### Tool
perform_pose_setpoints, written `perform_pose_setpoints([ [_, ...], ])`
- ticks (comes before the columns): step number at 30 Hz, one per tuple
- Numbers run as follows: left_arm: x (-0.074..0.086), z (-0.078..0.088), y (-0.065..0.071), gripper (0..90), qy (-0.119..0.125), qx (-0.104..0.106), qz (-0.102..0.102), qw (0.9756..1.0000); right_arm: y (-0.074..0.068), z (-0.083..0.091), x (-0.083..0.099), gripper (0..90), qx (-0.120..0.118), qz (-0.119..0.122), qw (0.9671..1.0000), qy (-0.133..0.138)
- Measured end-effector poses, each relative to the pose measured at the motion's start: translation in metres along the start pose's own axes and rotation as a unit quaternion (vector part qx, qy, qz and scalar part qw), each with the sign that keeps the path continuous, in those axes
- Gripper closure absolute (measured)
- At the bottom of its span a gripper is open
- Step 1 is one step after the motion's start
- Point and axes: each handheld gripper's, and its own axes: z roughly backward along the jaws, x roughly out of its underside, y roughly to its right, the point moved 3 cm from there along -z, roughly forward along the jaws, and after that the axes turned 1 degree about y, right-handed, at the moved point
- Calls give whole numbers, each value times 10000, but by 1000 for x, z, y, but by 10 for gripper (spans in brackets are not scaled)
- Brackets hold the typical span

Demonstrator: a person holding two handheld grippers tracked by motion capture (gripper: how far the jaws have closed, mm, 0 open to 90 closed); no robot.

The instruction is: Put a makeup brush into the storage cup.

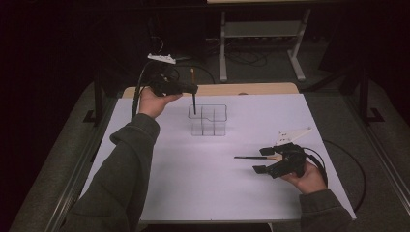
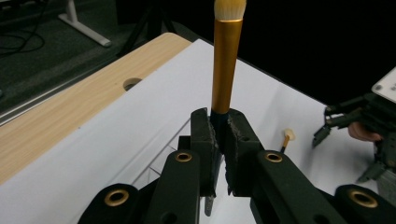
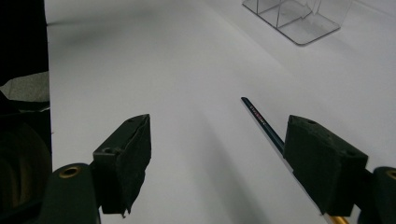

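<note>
Your left gripper (image 1: 193, 89) sits in the upper middle of the high view, fingers (image 2: 205, 135) pinching a gold-handled brush (image 2: 226, 60) by its dark stem, bristles up. The brush stands upright with its lower end dipping into the clear divided organizer (image 1: 208, 120) on the white desk (image 1: 203, 183). Over at the lower right, your right gripper (image 1: 262, 160) rests low on the desk, fingers (image 3: 123, 161) spread wide with nothing between them. A second brush (image 1: 251, 157) lies flat just beside its far finger, dark handle pointing toward frame left.
</note>
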Motion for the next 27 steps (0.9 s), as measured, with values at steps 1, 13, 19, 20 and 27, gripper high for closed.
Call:
perform_pose_setpoints([
  [1,0,-1,-1,832,17,-7,42,10000,0,0,0,226,8,11,10000,8],
  [13,2,-17,-9,831,27,-154,151,9998,0,2,0,228,-17,24,10000,76],
  [19,3,-19,-13,831,8,-280,149,9995,1,3,0,228,-21,38,9999,104],
  [20,4,-19,-13,831,-10,-319,148,9994,1,3,0,229,-22,32,9999,107],
  [27,6,-21,-14,830,-71,-328,139,9993,1,3,0,230,-27,16,9999,109],
])
